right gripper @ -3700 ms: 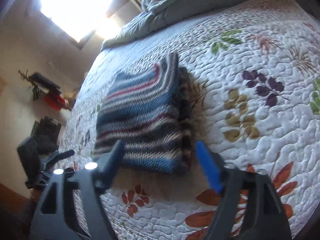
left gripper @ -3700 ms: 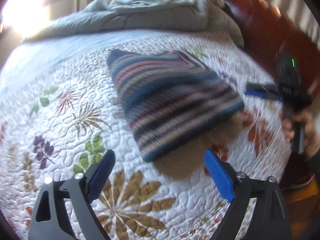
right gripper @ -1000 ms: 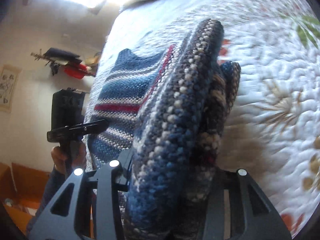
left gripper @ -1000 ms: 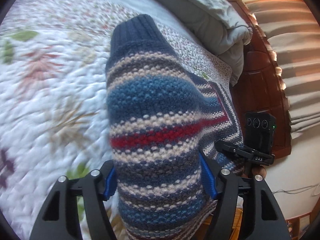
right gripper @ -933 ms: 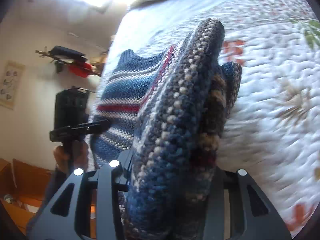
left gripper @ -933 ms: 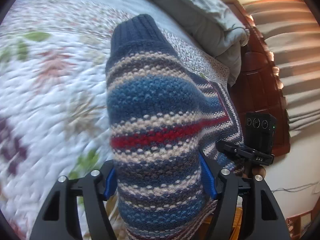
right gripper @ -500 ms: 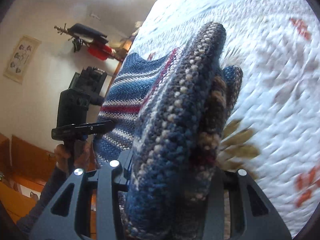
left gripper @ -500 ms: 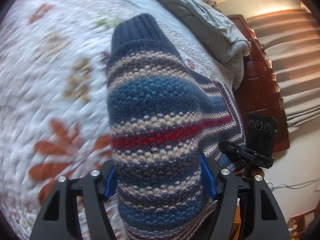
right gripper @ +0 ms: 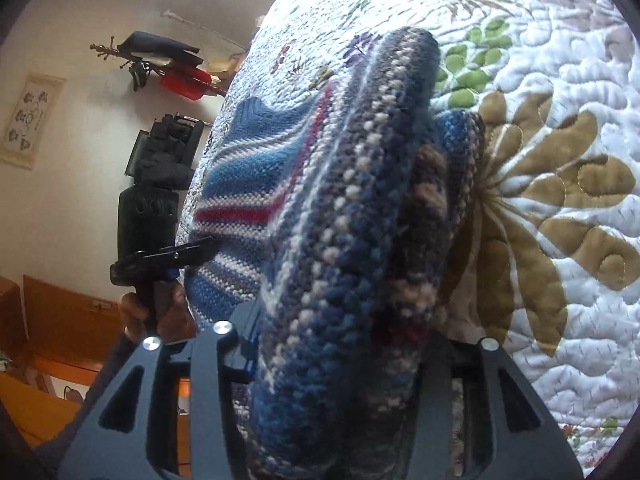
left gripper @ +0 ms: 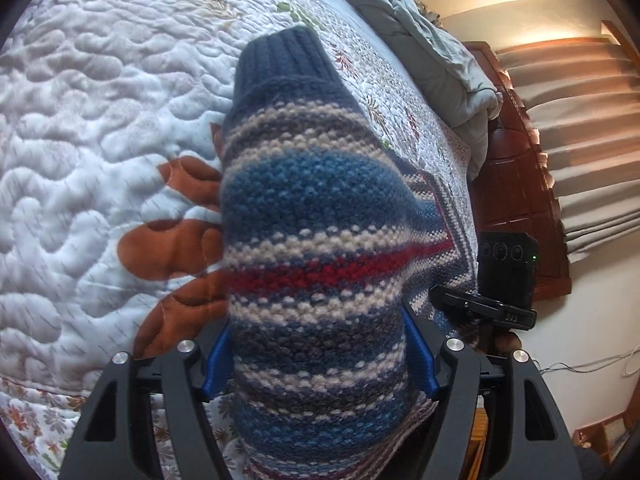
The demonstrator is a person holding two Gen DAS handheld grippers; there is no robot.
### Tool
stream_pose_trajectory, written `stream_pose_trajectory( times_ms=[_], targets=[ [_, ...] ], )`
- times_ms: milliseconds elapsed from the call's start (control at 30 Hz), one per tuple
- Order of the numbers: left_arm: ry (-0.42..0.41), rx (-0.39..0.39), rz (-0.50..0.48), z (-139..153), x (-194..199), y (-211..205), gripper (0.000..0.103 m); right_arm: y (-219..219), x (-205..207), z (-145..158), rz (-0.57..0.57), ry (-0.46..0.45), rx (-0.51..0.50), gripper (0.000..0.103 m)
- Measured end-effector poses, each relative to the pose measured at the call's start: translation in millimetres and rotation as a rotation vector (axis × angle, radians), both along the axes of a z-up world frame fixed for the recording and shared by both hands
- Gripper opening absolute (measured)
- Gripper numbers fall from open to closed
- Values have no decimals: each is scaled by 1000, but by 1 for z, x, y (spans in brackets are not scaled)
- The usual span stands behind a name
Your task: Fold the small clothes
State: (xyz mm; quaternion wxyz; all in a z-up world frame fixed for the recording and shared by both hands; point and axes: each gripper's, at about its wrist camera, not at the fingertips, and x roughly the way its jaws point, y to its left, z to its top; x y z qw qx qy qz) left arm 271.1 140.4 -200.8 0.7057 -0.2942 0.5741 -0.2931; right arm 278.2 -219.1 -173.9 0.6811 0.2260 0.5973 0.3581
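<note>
A folded knitted sweater (left gripper: 312,208) with blue, cream, grey and red stripes is lifted over the quilted bed. My left gripper (left gripper: 318,360) holds one end: the blue pads (left gripper: 216,364) touch both flanks of the thick fold while the jaws are opening. My right gripper (right gripper: 340,352) has the other end of the sweater (right gripper: 360,200) between its fingers, and its jaws are also opening. Each wrist view shows the other gripper at the sweater's far end: the right gripper (left gripper: 480,308) and the left gripper (right gripper: 168,260), with a hand below it.
The white floral quilt (left gripper: 80,160) spreads under the sweater, and its edge shows at the lower left. A grey duvet (left gripper: 440,52) is bunched against a dark wooden headboard (left gripper: 516,184). Beyond the bed stand a coat rack (right gripper: 160,60) and orange wooden furniture (right gripper: 60,320).
The sweater, earlier flat on the quilt between open grippers, is now gripped and lifted. Over the last second both grippers carried it sideways across the quilt and slightly lower.
</note>
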Motion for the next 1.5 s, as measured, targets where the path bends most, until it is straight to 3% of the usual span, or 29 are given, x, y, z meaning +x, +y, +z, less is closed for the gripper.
stream_pose_trajectory(
  times_ms=[167,233,300,367,467,533,567,600,767,867,933,1000,1100,1200,1300,1400,1500],
  targets=[
    [-16,17,16,2,-9,6,79,-21,6,3,-6,-7,-17,77],
    [-24,35,51,12,-14,15,80,-36,10,16,-21,-29,-10,77],
    [-80,114,121,35,-25,27,81,-55,20,32,-76,-82,-22,78],
    [-156,164,145,58,-42,28,81,-63,31,42,-107,-122,-40,70],
    [-307,206,77,88,-80,3,81,-61,54,39,-121,-101,-47,61],
    [-384,198,11,98,-105,-24,81,-49,66,30,-97,-88,-81,47],
    [-393,187,-12,98,-111,-34,81,-46,69,24,-72,-79,-94,23],
    [-402,186,-32,94,-121,-45,81,-40,70,24,-57,-95,-112,10],
    [-364,228,-78,60,-135,-72,80,-35,75,38,-90,-205,-105,9],
    [-343,224,-56,49,-138,-73,80,-36,79,11,-111,-169,-201,9],
    [-326,195,-45,50,-136,-74,80,-38,76,-6,-111,-150,-211,11],
    [-327,205,-45,52,-136,-74,81,-50,70,1,-147,-157,-167,26],
    [-336,220,-49,55,-134,-78,83,-62,41,39,-178,-251,-132,27],
    [-338,229,-42,54,-138,-82,85,-54,-10,63,-68,-278,-46,27],
    [-341,231,-32,51,-143,-86,89,-43,-47,46,3,-258,-104,26],
    [-337,238,-28,47,-145,-88,90,-50,-51,12,-25,-228,-202,10],
    [-327,243,-7,49,-147,-88,94,-57,-71,33,-64,-286,-179,17]
  ],
)
